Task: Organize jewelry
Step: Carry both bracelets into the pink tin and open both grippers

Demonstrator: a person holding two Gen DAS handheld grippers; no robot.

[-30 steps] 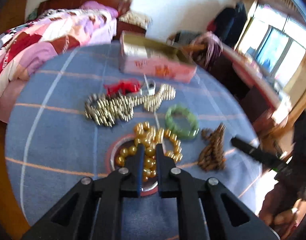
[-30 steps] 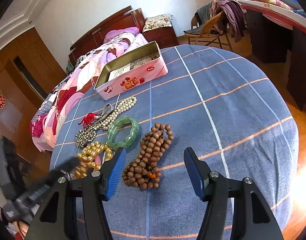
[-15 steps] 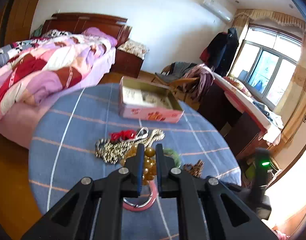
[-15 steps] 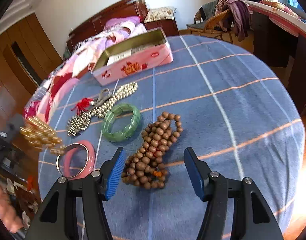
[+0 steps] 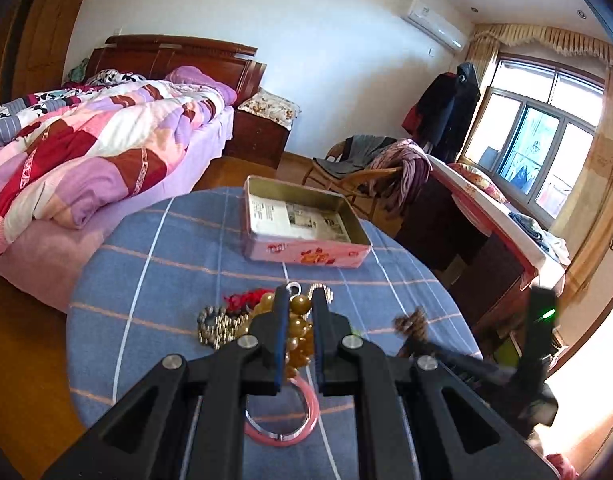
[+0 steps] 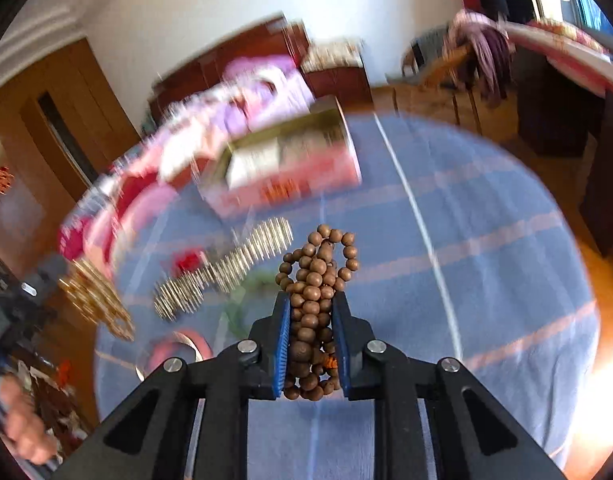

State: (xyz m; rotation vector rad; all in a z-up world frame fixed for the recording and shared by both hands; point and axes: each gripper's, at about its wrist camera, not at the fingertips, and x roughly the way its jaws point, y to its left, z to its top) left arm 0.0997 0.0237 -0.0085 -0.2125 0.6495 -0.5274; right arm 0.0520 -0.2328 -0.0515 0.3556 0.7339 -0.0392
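My left gripper (image 5: 300, 300) is shut on a string of golden amber beads (image 5: 299, 330) and holds it above the round blue table (image 5: 166, 264). My right gripper (image 6: 309, 304) is shut on a brown wooden bead string (image 6: 318, 268), lifted off the cloth. An open pink tin box (image 5: 306, 226) with paper inside stands at the table's far side; it also shows blurred in the right wrist view (image 6: 290, 164). A pink bangle (image 5: 284, 420) lies below the left gripper.
A silver bead necklace (image 5: 216, 326) with a red tassel (image 5: 242, 300) lies on the table, blurred in the right wrist view (image 6: 222, 270). A bed (image 5: 86, 152) stands to the left. A chair (image 5: 358, 168) and a desk (image 5: 486, 216) stand behind the table.
My right gripper has closed on the brown wooden beads and lifted them. My left gripper has risen further with the golden beads, uncovering the pink bangle.
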